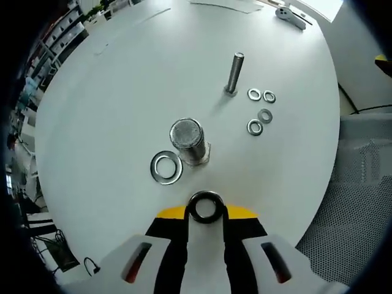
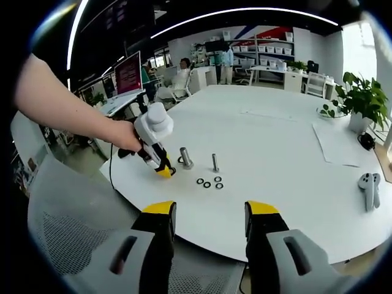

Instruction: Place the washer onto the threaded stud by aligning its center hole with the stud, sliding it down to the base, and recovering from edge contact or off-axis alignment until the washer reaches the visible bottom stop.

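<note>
Left gripper [image 1: 206, 214], fingers clamped on a washer [image 1: 206, 207], hung short of the thick stud [image 1: 187, 139]; off-axis descent risked edge contact; right gripper [image 2: 205, 214] fingers apart, idle.

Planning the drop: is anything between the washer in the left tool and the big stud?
Nothing visible. The washer sits in the left tool, with bare table up to the big stud. A loose washer lies beside the stud's base, off to one side.

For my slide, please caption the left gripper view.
Left gripper holds a large washer above the thick stud.
</note>
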